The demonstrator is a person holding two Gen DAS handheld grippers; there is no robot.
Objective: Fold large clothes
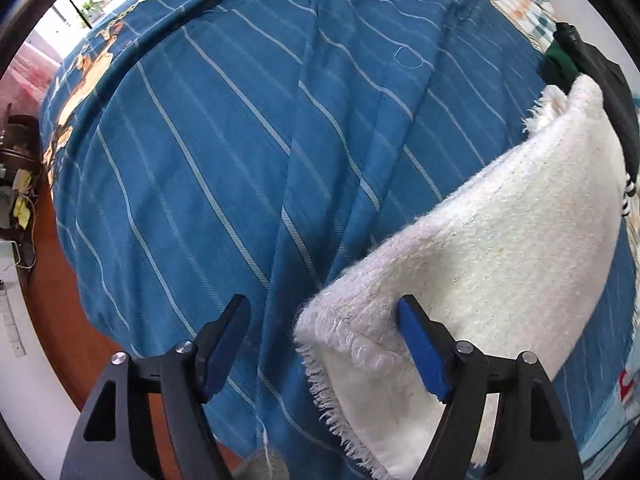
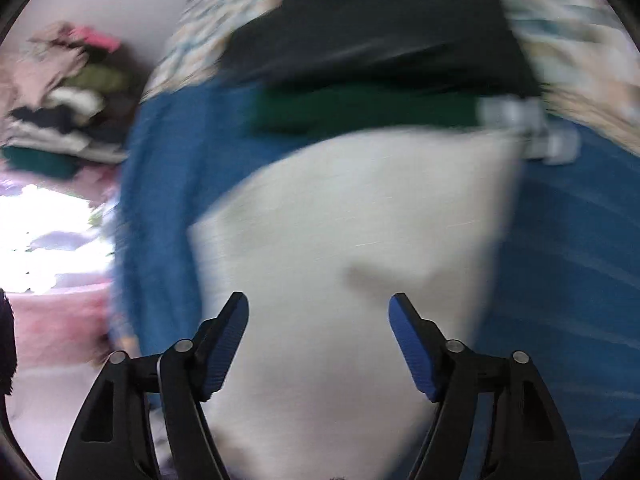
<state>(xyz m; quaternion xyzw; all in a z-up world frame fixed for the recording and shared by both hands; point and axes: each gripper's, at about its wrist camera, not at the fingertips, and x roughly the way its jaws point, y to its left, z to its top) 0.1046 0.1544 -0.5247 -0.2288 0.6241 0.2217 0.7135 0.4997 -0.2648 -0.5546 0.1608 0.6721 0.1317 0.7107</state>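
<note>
Both empty and spread: left gripper (image 1: 322,346) straddles the frayed corner of the folded fluffy white garment (image 1: 500,248) on the blue striped bed (image 1: 208,140), long axis toward 2 o'clock; right gripper (image 2: 318,344) hovers over it.

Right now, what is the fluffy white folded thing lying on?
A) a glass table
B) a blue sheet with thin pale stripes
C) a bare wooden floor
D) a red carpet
B: in the left wrist view the fluffy white folded cloth with a fringed edge rests on the blue sheet with thin pale stripes, which spreads out beneath and around it.
</note>
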